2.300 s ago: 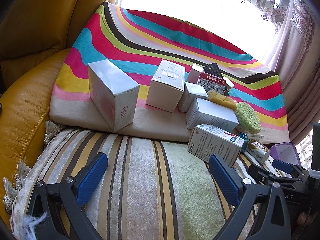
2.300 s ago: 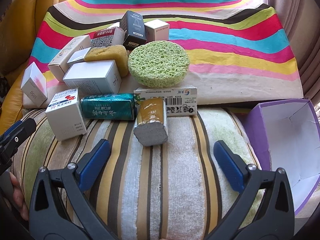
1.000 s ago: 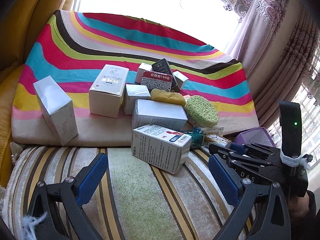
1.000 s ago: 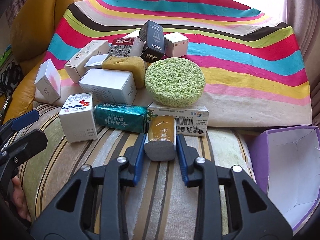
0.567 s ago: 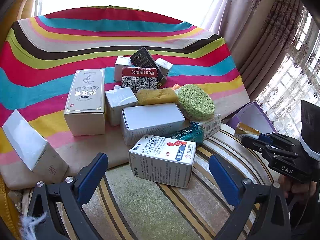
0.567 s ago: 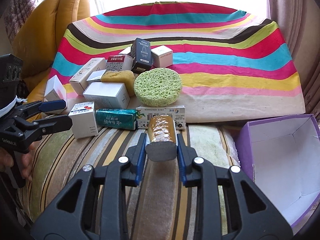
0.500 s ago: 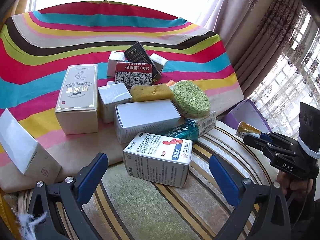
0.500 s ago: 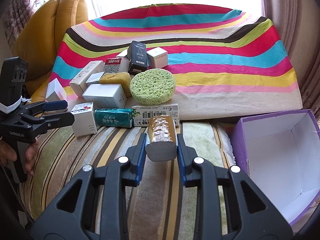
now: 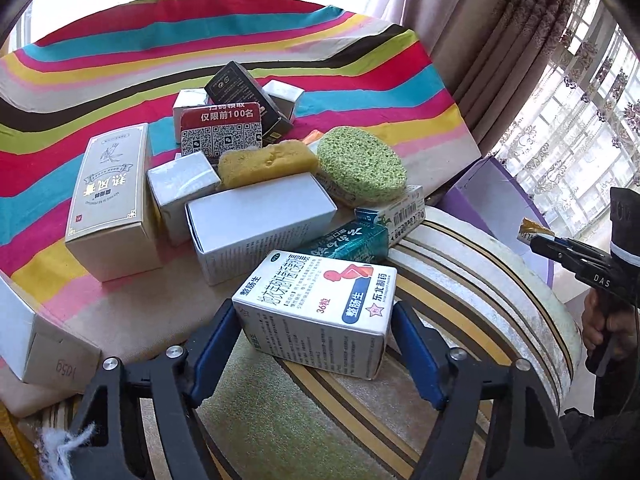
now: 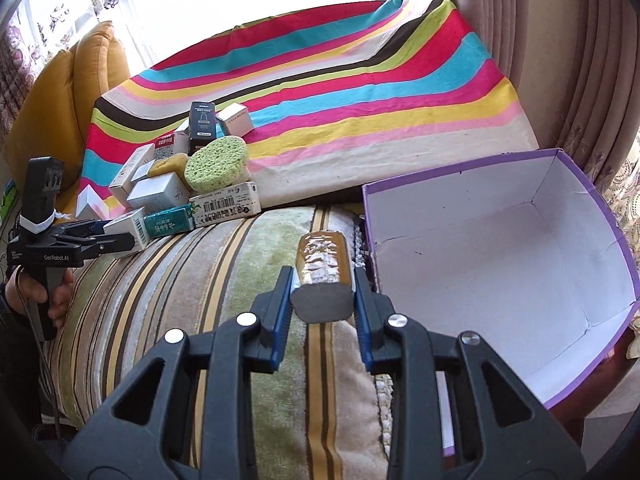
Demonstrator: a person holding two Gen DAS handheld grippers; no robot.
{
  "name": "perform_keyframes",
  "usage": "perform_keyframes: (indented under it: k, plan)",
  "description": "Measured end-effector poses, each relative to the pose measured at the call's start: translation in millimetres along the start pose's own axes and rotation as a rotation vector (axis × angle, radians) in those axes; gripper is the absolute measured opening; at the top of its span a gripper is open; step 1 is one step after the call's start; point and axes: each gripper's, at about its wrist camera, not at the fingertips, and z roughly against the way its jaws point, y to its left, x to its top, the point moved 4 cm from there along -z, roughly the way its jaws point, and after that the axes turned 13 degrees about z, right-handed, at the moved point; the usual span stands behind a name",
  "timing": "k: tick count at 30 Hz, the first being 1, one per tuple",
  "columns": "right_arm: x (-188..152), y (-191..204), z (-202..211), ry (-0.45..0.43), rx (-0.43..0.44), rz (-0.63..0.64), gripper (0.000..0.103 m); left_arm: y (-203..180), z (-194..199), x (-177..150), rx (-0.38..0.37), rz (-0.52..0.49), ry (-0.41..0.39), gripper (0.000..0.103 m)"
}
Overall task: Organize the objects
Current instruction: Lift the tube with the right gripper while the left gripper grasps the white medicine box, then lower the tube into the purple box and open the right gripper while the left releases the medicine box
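Two grippers were in use. The right gripper (image 10: 322, 312) was clamped on a brown-wrapped bar (image 10: 323, 270), pads pressing both long sides; the bar's long axis ran straight ahead along the fingers, its grey end facing the camera. It was held clear above the striped cushion (image 10: 224, 280), just beside the near left wall of the purple box (image 10: 600, 200). The box stood open at the cushion's right edge, white inside, with nothing visible in it.

The left gripper (image 9: 316, 344) had just been closing; its blue pads flanked the white medicine carton (image 9: 316, 304), the left pad at the carton's corner, the right one touching or nearly touching its other end; a firm grip could not be confirmed. The carton lay flat at the cushion's far edge, long axis crosswise between the fingers. Both grippers pointed steeply downward. A hand (image 10: 48, 292) gripped the left gripper's handle. Beyond, a green round sponge (image 9: 360, 166) and a yellow sponge (image 9: 266, 162) rested on boxes on the rainbow-striped cloth (image 9: 360, 60).
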Motion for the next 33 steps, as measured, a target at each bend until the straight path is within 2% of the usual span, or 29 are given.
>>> perform_keyframes:
  k: [7, 12, 15, 19, 25, 33]
  plan:
    - [-18, -29, 7, 0.012, -0.038, -0.061, 0.032, -27, 12, -2, -0.057, 0.011, -0.075, 0.077]
    - [-32, -49, 7, 0.029, -0.057, -0.119, 0.032, -66, 16, 4, -0.11, 0.015, -0.158, 0.077]
    - [-37, -59, 8, 0.026, -0.066, -0.147, 0.032, -96, 11, 9, -0.144, 0.002, -0.181, 0.077]
    - [-43, -73, 10, 0.026, -0.092, -0.182, 0.032, -142, -11, 9, -0.179, -0.062, -0.141, 0.077]
    - [-53, -93, 15, 0.03, -0.164, -0.214, 0.032, -206, -51, 5, -0.17, -0.197, -0.053, 0.077]
    - [-63, -113, 19, 0.04, -0.218, -0.241, 0.032, -255, -78, 2, -0.143, -0.296, -0.014, 0.077]
